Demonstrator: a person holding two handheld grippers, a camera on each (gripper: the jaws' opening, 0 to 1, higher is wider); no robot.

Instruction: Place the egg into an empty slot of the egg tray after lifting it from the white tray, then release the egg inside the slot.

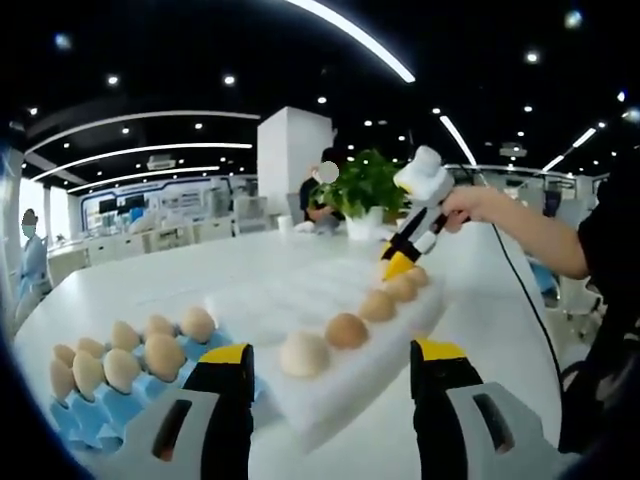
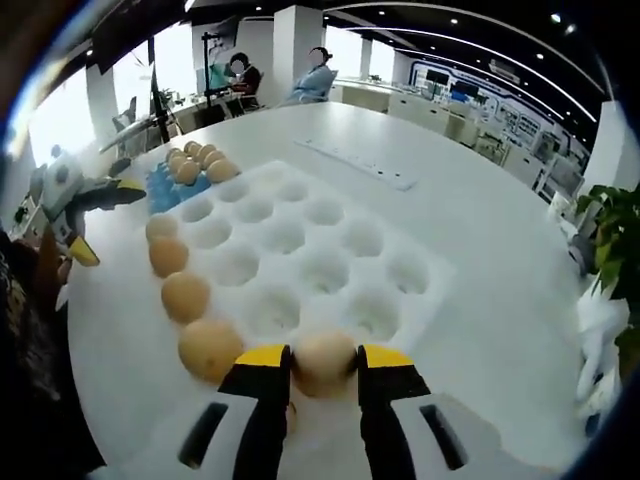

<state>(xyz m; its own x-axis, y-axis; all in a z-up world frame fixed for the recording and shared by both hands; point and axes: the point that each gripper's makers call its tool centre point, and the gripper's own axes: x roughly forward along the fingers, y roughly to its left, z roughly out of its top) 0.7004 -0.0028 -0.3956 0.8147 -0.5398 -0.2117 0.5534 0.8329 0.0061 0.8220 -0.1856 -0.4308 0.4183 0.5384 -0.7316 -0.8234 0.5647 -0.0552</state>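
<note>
Right gripper view: the right hand-held gripper (image 2: pixel 325 362), with yellow-tipped black jaws, is closed on a pale tan egg (image 2: pixel 325 360), the egg pinched between both jaws at the near edge of the white foam tray with round hollows (image 2: pixel 330 245). Four more tan eggs line the tray's left edge, the nearest one (image 2: pixel 210 348) just beside the left jaw. Beyond the tray's far left corner sits the blue moulded egg tray (image 2: pixel 165 190), carrying several eggs. The left hand-held gripper (image 2: pixel 105 215) is at the left edge of this view, near the blue tray.

Left gripper view shows the left hand-held gripper's jaws standing wide apart with nothing between them, above the white round table (image 1: pixel 150 275). The blue egg tray lies at lower left and the white foam tray in the middle, with a row of eggs along its near edge. A person's hand (image 1: pixel 470 205) holds the right hand-held gripper at the row's far end.
</note>
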